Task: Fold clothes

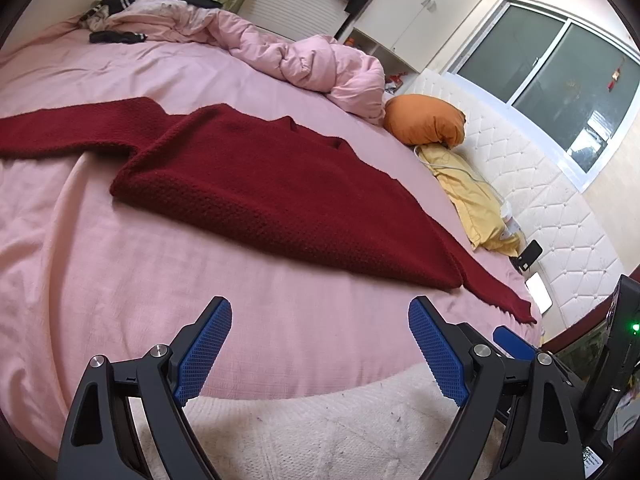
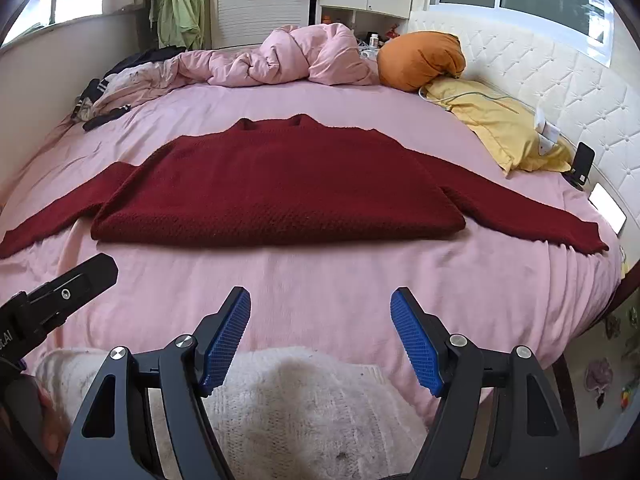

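Observation:
A dark red knitted sweater (image 2: 276, 188) lies flat on the pink bed sheet (image 2: 320, 276), sleeves spread out to both sides, its bottom part folded up; it also shows in the left wrist view (image 1: 272, 196). My left gripper (image 1: 320, 336) is open and empty, above the near edge of the bed, short of the sweater. My right gripper (image 2: 320, 328) is open and empty, also at the near bed edge, in front of the sweater's folded hem. The right gripper's blue finger (image 1: 512, 342) shows at the right in the left wrist view.
A crumpled pink duvet (image 2: 288, 56) lies at the far side. An orange pillow (image 2: 420, 60) and a yellow pillow (image 2: 500, 128) lie by the white padded headboard (image 2: 560, 92). A phone (image 2: 582, 162) and dark clothes (image 2: 104, 116) lie on the bed.

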`<state>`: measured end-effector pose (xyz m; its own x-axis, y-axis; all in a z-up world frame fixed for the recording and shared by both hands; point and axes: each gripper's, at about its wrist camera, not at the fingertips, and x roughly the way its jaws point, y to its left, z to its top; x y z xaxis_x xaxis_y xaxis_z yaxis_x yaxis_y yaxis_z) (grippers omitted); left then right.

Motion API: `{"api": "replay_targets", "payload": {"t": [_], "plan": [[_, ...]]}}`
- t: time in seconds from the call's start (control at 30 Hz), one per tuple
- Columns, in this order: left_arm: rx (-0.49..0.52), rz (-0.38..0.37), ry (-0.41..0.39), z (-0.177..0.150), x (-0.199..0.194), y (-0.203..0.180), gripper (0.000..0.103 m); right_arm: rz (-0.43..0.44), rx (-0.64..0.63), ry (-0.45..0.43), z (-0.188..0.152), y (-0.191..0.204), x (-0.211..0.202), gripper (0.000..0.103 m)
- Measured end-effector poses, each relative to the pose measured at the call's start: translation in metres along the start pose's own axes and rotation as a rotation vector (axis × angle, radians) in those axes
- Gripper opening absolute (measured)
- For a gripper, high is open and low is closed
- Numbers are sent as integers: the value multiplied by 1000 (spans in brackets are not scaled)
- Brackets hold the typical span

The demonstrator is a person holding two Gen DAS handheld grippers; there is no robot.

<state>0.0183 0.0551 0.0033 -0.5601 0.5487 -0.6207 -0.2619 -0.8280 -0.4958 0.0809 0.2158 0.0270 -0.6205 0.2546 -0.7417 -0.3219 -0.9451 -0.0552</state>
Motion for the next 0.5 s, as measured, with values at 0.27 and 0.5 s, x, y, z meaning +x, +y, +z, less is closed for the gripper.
{"api": "replay_targets", "payload": {"t": [0.27, 0.5], "plan": [[-3, 1, 4, 0, 0, 0, 90, 17, 8, 9, 0, -2, 2, 73], [-4, 1, 10, 0, 1, 0, 90, 30, 10, 20, 1, -2, 5, 73]]}}
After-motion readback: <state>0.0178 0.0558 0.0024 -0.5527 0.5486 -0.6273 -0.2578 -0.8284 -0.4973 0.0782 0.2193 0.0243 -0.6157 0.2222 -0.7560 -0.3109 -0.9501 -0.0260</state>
